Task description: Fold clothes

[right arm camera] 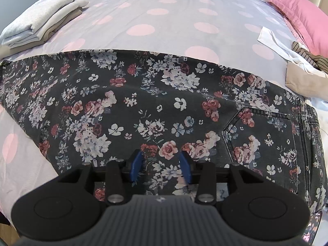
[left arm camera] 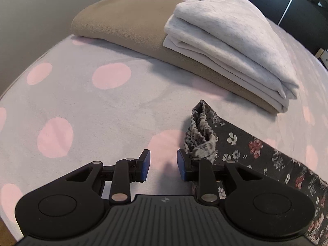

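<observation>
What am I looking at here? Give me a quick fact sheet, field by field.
Surface: bed with grey, pink-dotted cover
Being folded: dark floral trousers, spread flat
Already folded: grey and beige stack
Unfolded pile: white, striped and beige clothes near pink pillow
Left gripper: jaws open, beside trouser cuff
Right gripper: jaws open, over trousers

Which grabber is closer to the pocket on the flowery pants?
The right gripper. It hovers open over the flowery pants, with the pocket just to its right. The left gripper sits open by the gathered leg end, far from it.
</observation>
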Action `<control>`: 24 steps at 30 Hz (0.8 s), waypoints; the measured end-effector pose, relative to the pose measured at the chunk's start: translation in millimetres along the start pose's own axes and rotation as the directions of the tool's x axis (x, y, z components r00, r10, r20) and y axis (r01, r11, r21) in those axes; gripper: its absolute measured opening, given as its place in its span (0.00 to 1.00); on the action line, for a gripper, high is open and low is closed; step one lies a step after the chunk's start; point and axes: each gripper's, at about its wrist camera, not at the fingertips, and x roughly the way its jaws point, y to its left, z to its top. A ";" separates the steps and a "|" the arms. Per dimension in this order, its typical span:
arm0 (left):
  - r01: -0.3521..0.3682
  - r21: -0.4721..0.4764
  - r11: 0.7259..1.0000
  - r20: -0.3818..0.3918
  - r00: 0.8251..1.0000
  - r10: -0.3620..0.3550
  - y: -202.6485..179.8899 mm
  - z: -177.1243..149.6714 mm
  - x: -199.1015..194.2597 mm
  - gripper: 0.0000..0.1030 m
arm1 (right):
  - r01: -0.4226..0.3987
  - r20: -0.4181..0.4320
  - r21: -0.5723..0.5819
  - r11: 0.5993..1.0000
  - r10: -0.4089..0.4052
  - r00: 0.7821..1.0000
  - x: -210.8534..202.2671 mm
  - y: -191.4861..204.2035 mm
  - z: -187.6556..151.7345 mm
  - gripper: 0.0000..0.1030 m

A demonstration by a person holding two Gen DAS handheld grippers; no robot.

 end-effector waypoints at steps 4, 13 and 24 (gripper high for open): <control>-0.023 0.033 0.999 -0.005 1.000 0.023 -4.4 -0.4 -4.1 0.25 | 0.001 -0.001 -0.001 1.000 -0.001 1.000 0.2 -0.3 -0.3 0.44; -0.035 0.091 0.995 -0.010 0.999 0.036 -11.9 1.2 -14.2 0.29 | 0.004 -0.002 -0.004 1.000 -0.004 1.000 0.2 -0.1 -0.8 0.45; -0.034 0.066 0.997 -0.058 0.998 0.038 -4.2 -6.3 14.0 0.35 | 0.008 -0.002 -0.008 1.000 -0.008 1.000 0.7 1.1 -1.7 0.45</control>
